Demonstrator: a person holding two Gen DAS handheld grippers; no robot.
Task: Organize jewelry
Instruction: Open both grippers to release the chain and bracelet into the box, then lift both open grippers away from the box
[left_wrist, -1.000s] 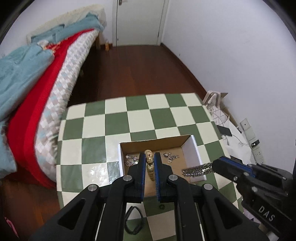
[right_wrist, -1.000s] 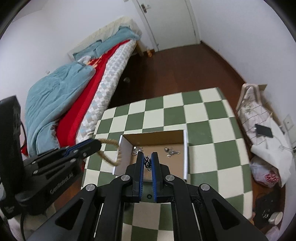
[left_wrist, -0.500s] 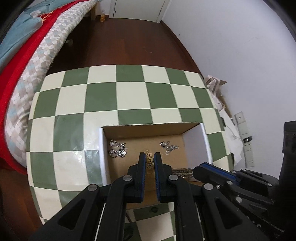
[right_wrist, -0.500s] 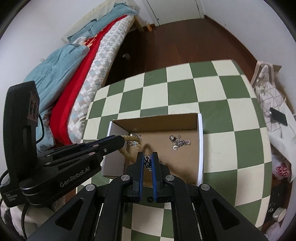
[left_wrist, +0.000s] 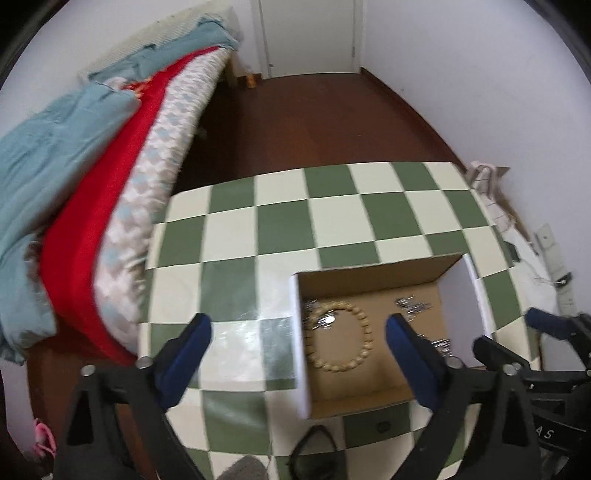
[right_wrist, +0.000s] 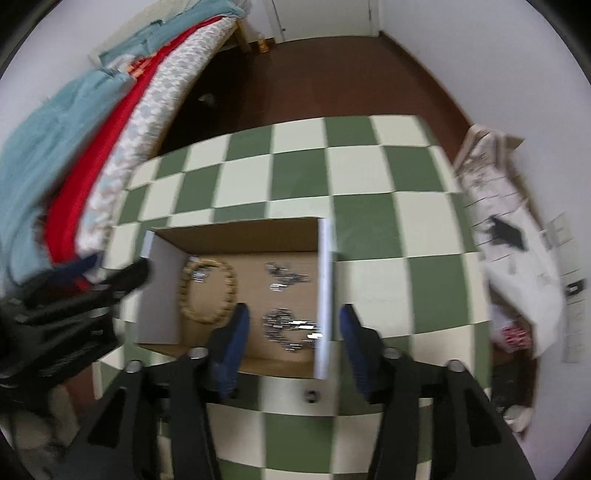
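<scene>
An open cardboard box (left_wrist: 373, 271) (right_wrist: 236, 230) sits on the green and cream checkered table. Inside lie a wooden bead bracelet (left_wrist: 364, 350) (right_wrist: 231, 291), a silver chain bracelet (right_wrist: 291, 328) and small silver pieces (left_wrist: 412, 304) (right_wrist: 284, 275). My left gripper (left_wrist: 299, 334) is open and empty above the box's near left side. My right gripper (right_wrist: 293, 330) is open and empty above the silver chain. Each gripper shows at the edge of the other's view.
A bed with red and blue covers (left_wrist: 85, 177) stands left of the table. Dark wood floor and a white door (left_wrist: 306, 33) lie beyond. Clutter and a wall socket (right_wrist: 517, 236) are at the right. A small dark hole (right_wrist: 311, 396) marks the table's near side.
Both grippers have opened and let go: the bead bracelet and the silver chain now lie in the box. Both grippers have pulled back and up.
</scene>
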